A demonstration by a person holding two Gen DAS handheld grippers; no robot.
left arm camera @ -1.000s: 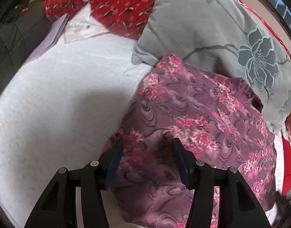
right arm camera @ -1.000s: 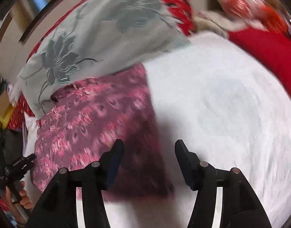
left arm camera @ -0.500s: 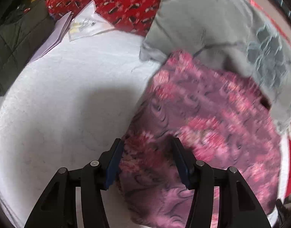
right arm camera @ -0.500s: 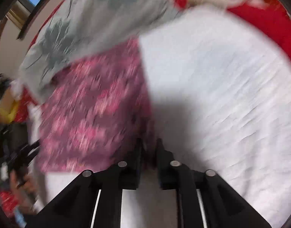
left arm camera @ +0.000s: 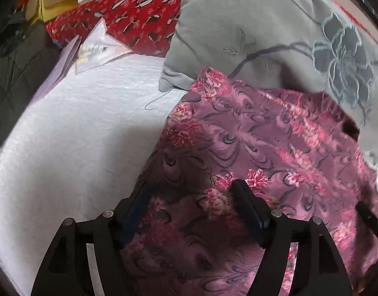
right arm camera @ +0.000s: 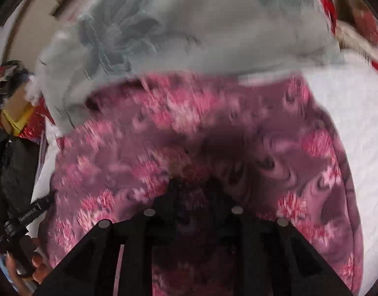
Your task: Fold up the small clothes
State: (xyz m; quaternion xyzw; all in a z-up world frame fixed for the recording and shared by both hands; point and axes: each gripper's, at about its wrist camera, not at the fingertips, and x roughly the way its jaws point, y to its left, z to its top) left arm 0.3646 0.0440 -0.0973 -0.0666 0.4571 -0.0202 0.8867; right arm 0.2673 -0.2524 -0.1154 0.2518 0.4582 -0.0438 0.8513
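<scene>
A purple-pink floral garment (left arm camera: 250, 153) lies on a white bedspread (left arm camera: 65, 148), its far edge against a grey flowered pillow (left arm camera: 275, 32). My left gripper (left arm camera: 191, 194) is open, its fingers straddling the garment's near left part; the left finger sits at the cloth's edge. In the right wrist view the garment (right arm camera: 299, 153) fills the middle, blurred by motion. My right gripper (right arm camera: 192, 187) is shut on a fold of the garment and holds it raised over the rest of the cloth.
A red patterned cloth (left arm camera: 129, 17) and white papers (left arm camera: 95, 49) lie at the far left. A dark quilted item (left arm camera: 13, 74) borders the bed's left side. White bedspread (right arm camera: 356, 123) shows on the right. A hand holding the other gripper (right arm camera: 23, 266) appears at lower left.
My right gripper closed on the garment's right edge and carried it left over the cloth. My left gripper stayed open, shifting slightly over the garment's left part.
</scene>
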